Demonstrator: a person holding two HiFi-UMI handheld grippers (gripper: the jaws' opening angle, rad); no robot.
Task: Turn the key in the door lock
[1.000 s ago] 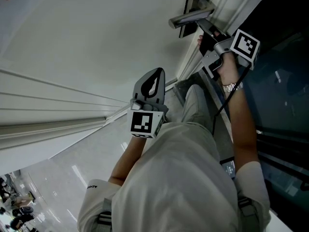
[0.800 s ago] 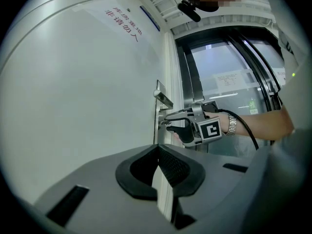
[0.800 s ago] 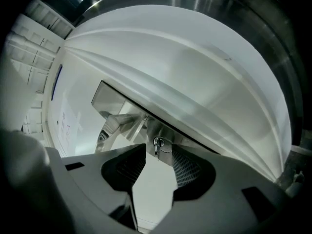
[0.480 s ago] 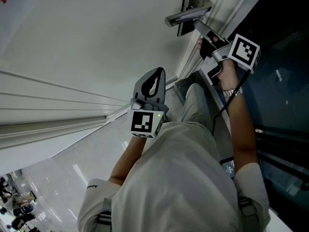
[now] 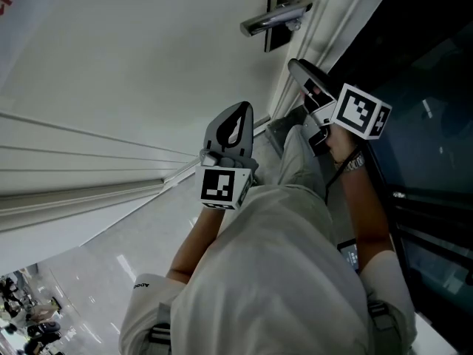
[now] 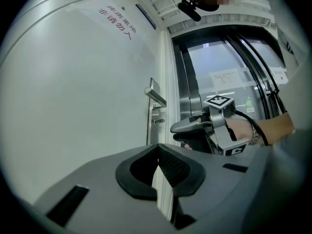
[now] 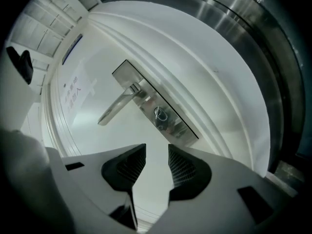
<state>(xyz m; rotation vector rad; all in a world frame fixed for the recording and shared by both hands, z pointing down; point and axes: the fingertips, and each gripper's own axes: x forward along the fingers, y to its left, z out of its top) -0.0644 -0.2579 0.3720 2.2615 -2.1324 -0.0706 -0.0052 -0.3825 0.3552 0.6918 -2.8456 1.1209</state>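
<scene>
Right gripper (image 7: 157, 154): jaws have just been opening, now parted, nothing between them; key (image 7: 159, 114) sits in the brushed-metal lock plate (image 7: 179, 128), dead ahead, apart, below the lever handle (image 7: 116, 109); shank points out at the jaws; right nearer; left gripper (image 6: 157, 150) closed, empty, farther back; door (image 7: 204, 82) smooth, white.

1. There's the door lock (image 7: 178, 126): a long, narrow metal plate set flat on the pale door (image 7: 97, 67), close to the door's edge. In the right gripper view it runs slantwise across the picture, and the lever handle (image 7: 116, 106) juts from its upper part.
2. And the key (image 7: 158, 113): it sits in the plate's cylinder just below the root of the handle. Its head pokes outward with a small ring hanging on it, and it stands free and untouched. How far it is turned can't be made out.
</scene>
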